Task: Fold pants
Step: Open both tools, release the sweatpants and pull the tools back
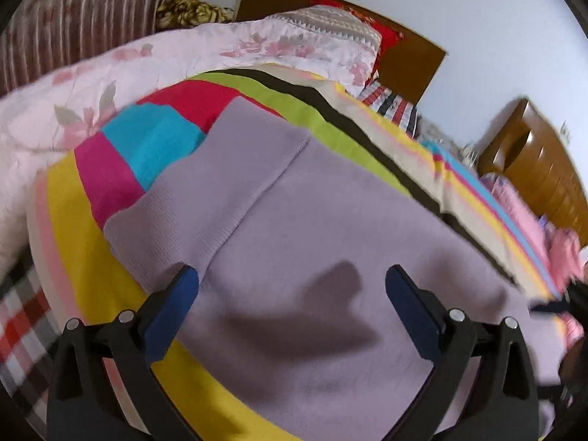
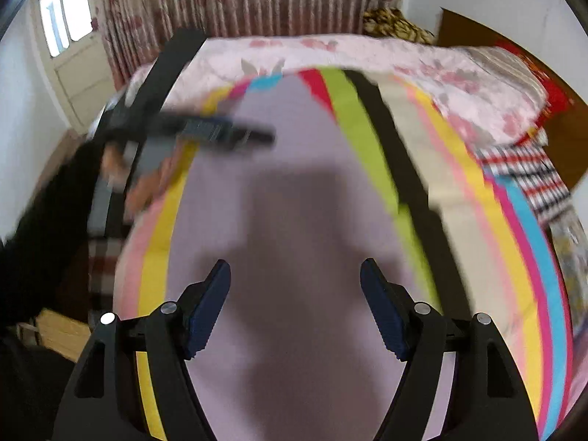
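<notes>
Lilac knit pants [image 1: 301, 220] lie flat on a bright striped blanket [image 1: 92, 198] on a bed, with a ribbed cuff [image 1: 205, 191] toward the far left. My left gripper [image 1: 292, 279] hovers open over the pants, holding nothing. In the right wrist view the pants [image 2: 279, 191] stretch away down the middle of the blanket [image 2: 514, 242]. My right gripper [image 2: 296, 275] is open above them, empty. The left gripper [image 2: 205, 132] shows blurred at the upper left there, over the pants' left edge.
A pink floral quilt [image 1: 154, 62] is bunched at the far side of the bed. A wooden headboard [image 1: 415, 58] and wooden furniture [image 1: 540, 169] stand to the right. Striped curtains [image 2: 239, 0] and a door [image 2: 70, 47] lie beyond the bed.
</notes>
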Available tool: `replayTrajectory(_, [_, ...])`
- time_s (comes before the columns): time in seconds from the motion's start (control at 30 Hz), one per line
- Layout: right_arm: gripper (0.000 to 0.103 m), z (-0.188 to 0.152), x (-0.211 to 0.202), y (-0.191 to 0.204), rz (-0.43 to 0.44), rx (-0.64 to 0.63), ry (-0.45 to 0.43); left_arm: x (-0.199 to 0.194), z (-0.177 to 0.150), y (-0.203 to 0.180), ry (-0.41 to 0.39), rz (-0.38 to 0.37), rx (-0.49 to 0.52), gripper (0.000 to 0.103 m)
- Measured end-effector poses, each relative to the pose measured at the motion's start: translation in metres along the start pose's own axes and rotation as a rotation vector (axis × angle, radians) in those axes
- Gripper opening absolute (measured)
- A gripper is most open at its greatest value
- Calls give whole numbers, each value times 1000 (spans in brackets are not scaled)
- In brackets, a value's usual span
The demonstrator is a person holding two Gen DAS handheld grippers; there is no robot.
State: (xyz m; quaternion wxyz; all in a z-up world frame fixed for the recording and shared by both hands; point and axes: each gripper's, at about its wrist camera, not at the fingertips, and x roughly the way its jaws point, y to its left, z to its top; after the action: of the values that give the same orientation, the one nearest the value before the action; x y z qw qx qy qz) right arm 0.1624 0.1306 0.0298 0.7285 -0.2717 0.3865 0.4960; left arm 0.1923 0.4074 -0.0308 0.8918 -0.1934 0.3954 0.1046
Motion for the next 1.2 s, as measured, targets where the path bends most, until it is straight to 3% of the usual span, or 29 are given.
replayTrajectory(0.1, [72, -46, 16, 33, -15, -12, 76, 6, -1, -9, 4, 50, 29, 101])
replayTrajectory(0.13, [72, -55, 9, 40, -46, 3, 12, 9, -2, -10, 5, 72, 48, 101])
replayTrajectory(0.2, [71, -58, 2, 41, -67, 27, 19, 9, -4, -9, 2, 104, 75, 101])
replayTrajectory(0.27, [72, -58, -17, 42, -98, 57, -28, 1, -5, -17, 3, 157, 68, 101])
replayTrajectory(0.33, [75, -61, -36, 45, -79, 50, -74, -19, -6, -31, -25, 130, 53, 100])
replayTrajectory(0.4, [76, -71, -48, 40, -132, 40, -89, -37, -8, -66, -61, 50, 111, 101])
replayTrajectory(0.5, [76, -90, -54, 4, -207, 136, -70, -38, -12, -128, -31, -48, 282, 101])
replayTrajectory(0.6, [81, -117, -57, -60, -264, 311, -47, -6, -15, -170, 64, -87, 388, 101])
replayTrajectory(0.7, [83, -147, -50, -110, -343, 440, 49, 36, -18, -178, 164, -27, 409, 101])
replayTrajectory(0.73, [87, -163, -48, -132, -354, 511, 69, 47, -18, -176, 192, -19, 400, 102])
replayTrajectory(0.83, [86, -191, -63, -159, -263, 655, -24, 46, -9, -166, 197, -41, 342, 101])
replayTrajectory(0.87, [86, -194, -68, -159, -302, 676, -23, 45, -10, -166, 196, -26, 333, 101])
replayTrajectory(0.93, [88, -203, -89, -153, -422, 692, -40, 32, -14, -173, 153, 96, 328, 101])
replayTrajectory(0.97, [88, -206, -98, -150, -420, 692, -67, 21, -16, -178, 121, 114, 333, 101])
replayTrajectory(1.03, [88, -215, -118, -137, -386, 694, -132, -11, -27, -198, 47, 41, 339, 101])
replayTrajectory(1.1, [88, -232, -135, -125, -420, 670, -145, -32, -41, -230, 6, -65, 342, 101])
replayTrajectory(1.2, [88, -266, -150, -116, -489, 695, -98, -41, -72, -299, 40, -230, 468, 101])
